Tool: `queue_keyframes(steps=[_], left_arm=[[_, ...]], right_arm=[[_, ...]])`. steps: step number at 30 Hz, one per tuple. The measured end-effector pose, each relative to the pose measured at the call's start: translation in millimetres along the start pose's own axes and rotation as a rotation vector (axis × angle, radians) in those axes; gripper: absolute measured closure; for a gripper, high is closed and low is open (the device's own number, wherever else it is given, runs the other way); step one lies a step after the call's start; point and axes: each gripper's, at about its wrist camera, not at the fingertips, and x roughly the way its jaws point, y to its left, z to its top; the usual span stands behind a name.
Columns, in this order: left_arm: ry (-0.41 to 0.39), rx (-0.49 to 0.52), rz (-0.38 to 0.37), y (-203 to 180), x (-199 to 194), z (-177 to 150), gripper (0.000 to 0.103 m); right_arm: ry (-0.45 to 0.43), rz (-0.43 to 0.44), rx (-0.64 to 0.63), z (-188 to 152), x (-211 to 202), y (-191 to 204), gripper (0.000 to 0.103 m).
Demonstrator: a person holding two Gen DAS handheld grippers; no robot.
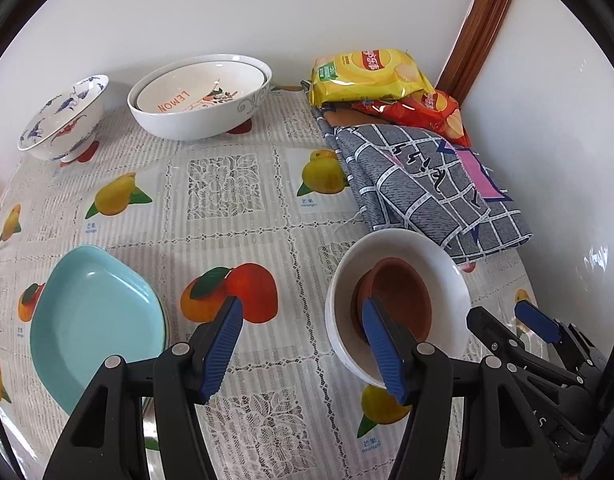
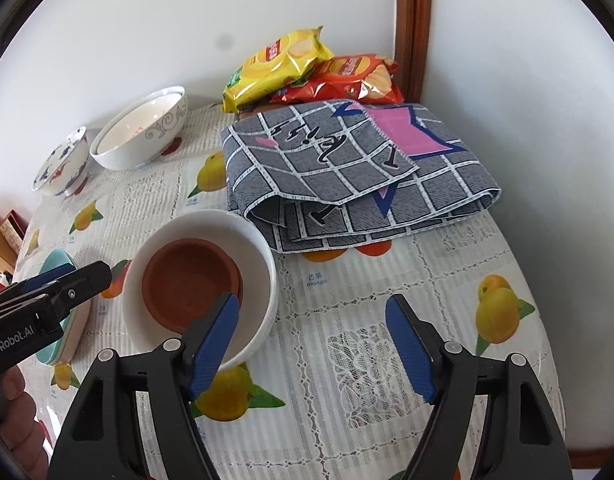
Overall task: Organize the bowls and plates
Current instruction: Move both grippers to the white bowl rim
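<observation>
Brown dish [image 2: 189, 284] nested in white bowl [image 2: 243, 228] near the table's [image 2: 447, 280] right edge, saving space. Left gripper [image 1: 303, 344] and right gripper [image 2: 311, 344] both gaping, empty, poised over the bowl's rim.

The left hand-held gripper [image 1: 305, 344] is pointing steeply downward, its jaws standing apart and gripping nothing. The right hand-held gripper [image 2: 315, 344] is tilting down likewise — jaws wide, nothing between the pads. A hand [image 2: 17, 420] is gripping the left one's body.

both grippers have black angular frames, silver pivot screws, ribbed blue fingers [image 1: 381, 350], and white "genrobot.ai" lettering.
</observation>
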Motion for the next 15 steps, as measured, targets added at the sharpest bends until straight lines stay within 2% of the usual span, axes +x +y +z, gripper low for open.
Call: queue_keyframes(steps=[2,8,15], left_arm=[[0.011,0.004,-0.002,-1.0,5.3,0.9,0.043],[0.051,0.02,0.019,-4.2,24.3,2.5,0.043],[0.089,0.011,0.046,0.2,42.4,3.8,0.046]], right_arm=[[0.014,0.006,0.002,1.1,6.8,0.8,0.029],[0.06,0.002,-0.008,3.9,26.6,5.1,0.043],[0.107,-0.024,-0.019,4.7,45.5,8.2,0.047]])
